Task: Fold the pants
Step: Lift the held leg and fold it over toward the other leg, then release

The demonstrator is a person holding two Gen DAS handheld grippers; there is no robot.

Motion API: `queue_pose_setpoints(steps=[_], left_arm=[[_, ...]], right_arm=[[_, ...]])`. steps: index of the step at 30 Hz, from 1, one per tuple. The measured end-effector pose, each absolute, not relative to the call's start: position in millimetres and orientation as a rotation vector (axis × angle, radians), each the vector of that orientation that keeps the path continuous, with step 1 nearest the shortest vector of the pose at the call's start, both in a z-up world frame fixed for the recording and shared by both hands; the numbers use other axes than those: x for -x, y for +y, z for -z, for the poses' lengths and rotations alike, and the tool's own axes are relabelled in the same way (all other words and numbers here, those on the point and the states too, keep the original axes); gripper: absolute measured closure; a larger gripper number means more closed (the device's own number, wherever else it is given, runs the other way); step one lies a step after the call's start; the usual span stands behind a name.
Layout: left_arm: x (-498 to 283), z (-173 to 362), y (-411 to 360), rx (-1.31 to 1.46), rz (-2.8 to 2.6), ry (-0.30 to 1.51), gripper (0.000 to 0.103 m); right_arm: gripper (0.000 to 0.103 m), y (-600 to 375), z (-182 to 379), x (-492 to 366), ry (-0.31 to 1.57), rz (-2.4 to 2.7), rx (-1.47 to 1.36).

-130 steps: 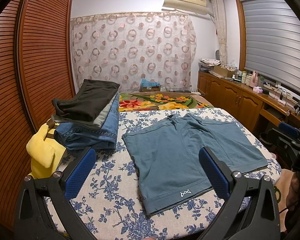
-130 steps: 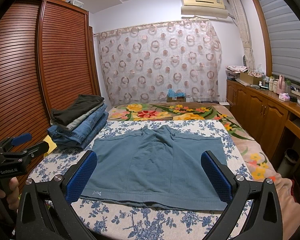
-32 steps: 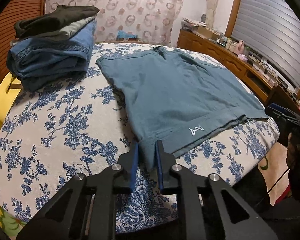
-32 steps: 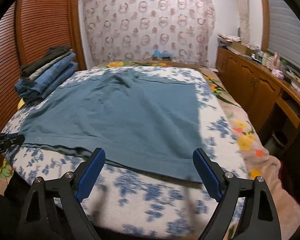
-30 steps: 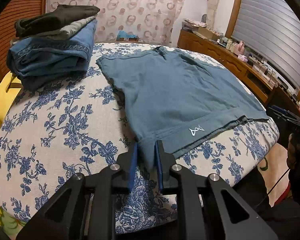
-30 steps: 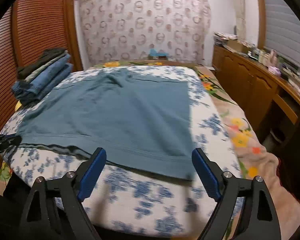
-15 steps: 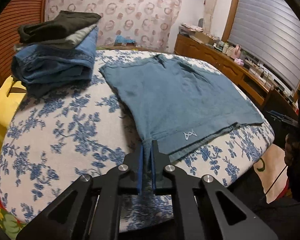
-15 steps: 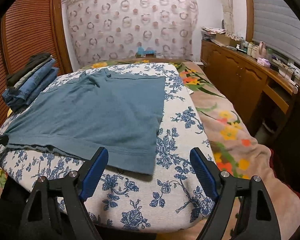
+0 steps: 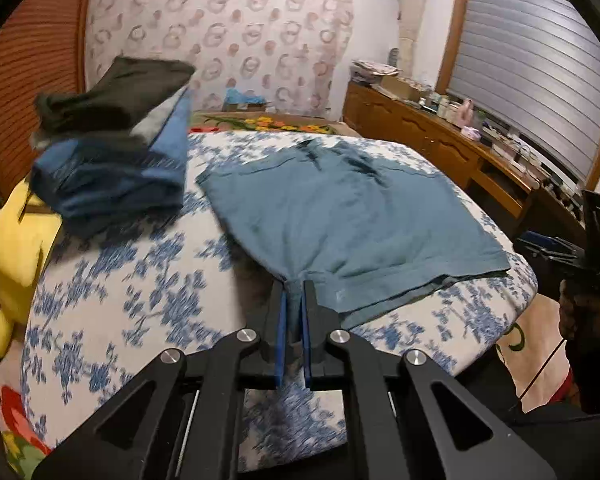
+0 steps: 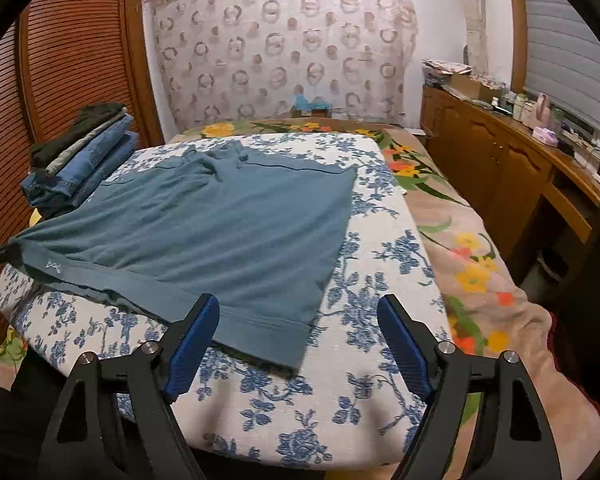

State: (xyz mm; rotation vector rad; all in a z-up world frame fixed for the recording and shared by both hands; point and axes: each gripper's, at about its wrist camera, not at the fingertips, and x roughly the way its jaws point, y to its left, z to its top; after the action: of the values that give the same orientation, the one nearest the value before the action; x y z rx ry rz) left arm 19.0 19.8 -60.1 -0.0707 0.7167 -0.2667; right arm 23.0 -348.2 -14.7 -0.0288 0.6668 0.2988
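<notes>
Teal-blue shorts [image 9: 352, 208] lie spread flat on the blue-flowered bed cover [image 9: 112, 288]. My left gripper [image 9: 294, 292] is shut on the near left hem corner of the shorts and lifts it slightly off the bed. In the right wrist view the shorts [image 10: 220, 228] lie to the left, with their left corner pulled up. My right gripper [image 10: 298, 320] is open and empty, just above the near right hem corner of the shorts.
A stack of folded jeans and dark clothes [image 9: 112, 152] sits at the bed's far left, also seen in the right wrist view [image 10: 80, 152]. A yellow plush [image 9: 16, 240] lies at the left edge. A wooden cabinet [image 10: 500, 168] runs along the right.
My left gripper has lifted the pinched hem corner and drawn it back. My right gripper has moved down and closer to the right hem corner, still open.
</notes>
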Motion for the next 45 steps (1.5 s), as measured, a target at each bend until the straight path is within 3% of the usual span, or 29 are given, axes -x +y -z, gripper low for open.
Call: queue_pose_setpoints(steps=[14,42,43,45], left_arm=[[-59.2,27.6,-56.3,-0.055,0.433,0.682,0.096],[-116.8,10.7,-182.8,-0.152,0.666,0.708,0.095],[-117.0,13.1,-183.4,-0.156,0.659,0.715,0.095],[-117.6,18.3,-182.2,-0.161,0.657,0.732,0.081]], right_arm=[[0.056,-332.5,17.2,-30.7,0.669,-0.364,0.035],[0.057,-331.0,22.6,-34.0,0.643,-0.352,0.014],[0.057,-330.5,22.9,-34.1,0.643,-0.351,0.014],[0.057,-329.9,24.0,-34.6,0.644,-0.348,0.013]])
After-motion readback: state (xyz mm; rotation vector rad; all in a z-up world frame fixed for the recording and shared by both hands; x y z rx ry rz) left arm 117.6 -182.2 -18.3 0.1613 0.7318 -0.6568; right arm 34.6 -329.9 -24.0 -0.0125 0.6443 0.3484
